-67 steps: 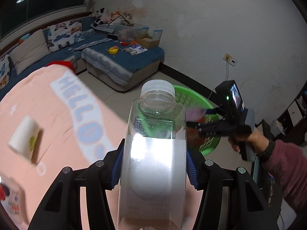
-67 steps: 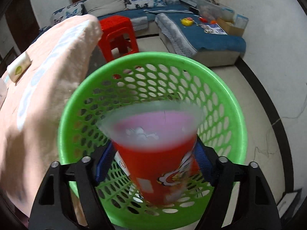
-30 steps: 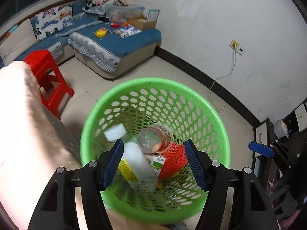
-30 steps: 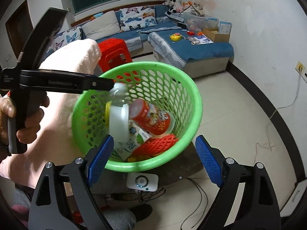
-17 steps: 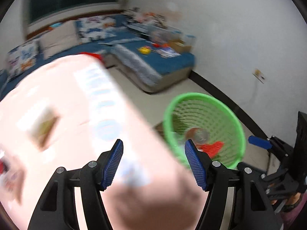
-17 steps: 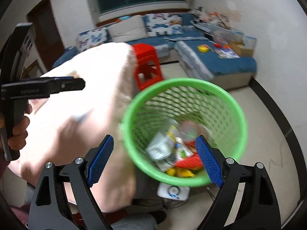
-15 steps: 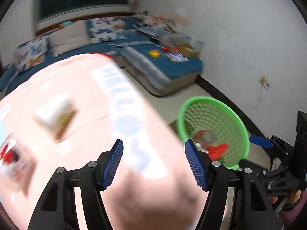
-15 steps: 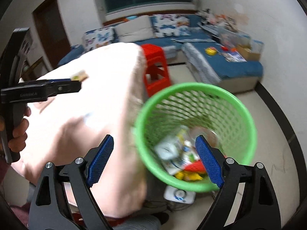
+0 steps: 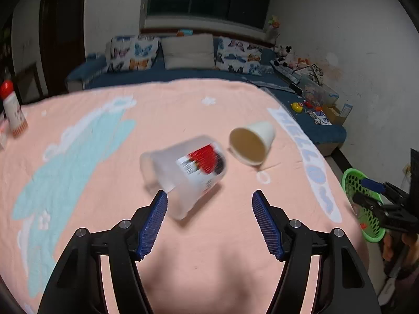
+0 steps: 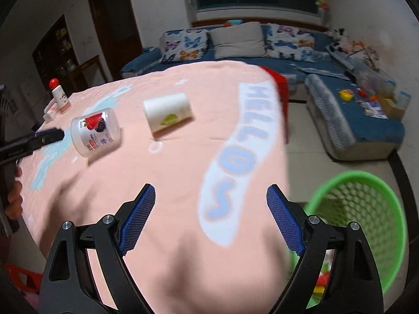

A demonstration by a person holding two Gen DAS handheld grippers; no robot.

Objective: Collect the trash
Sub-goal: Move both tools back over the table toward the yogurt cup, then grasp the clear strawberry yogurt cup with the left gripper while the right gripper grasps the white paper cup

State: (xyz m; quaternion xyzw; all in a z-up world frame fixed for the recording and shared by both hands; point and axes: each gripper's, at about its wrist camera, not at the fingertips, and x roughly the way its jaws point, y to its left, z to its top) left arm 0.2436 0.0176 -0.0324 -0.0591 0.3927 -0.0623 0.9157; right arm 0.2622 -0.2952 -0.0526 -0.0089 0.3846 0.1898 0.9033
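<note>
My left gripper (image 9: 209, 219) hangs over the counter (image 9: 131, 144), which is draped in a peach-pink cloth printed with a pale blue cloud shape and the word HELLO along its right edge. Its blue-padded jaws stand apart with nothing between them.

Just beyond the left pad lies a frosted plastic tub (image 9: 186, 175) on its side, its open mouth toward me and to the left. It is translucent white, with a label showing red strawberries, a dark berry and a barcode patch; motion blur softens the print, so I cannot read it. Just to its right, close but apart as far as I can tell, lies a white paper cup (image 9: 252, 141), also tipped over, its tan inside facing me. In my right camera the same cup (image 10: 167, 115) shows a small green mark on its side.

My right gripper (image 10: 210, 219) is over the cloth's near right corner, jaws wide apart and empty. Off the counter's edge, low to the right, stands a green mesh basket (image 10: 366, 209) with colourful bits of trash showing at its bottom. At the far left of the counter stands a small white bottle with a red cap (image 10: 59, 95).
</note>
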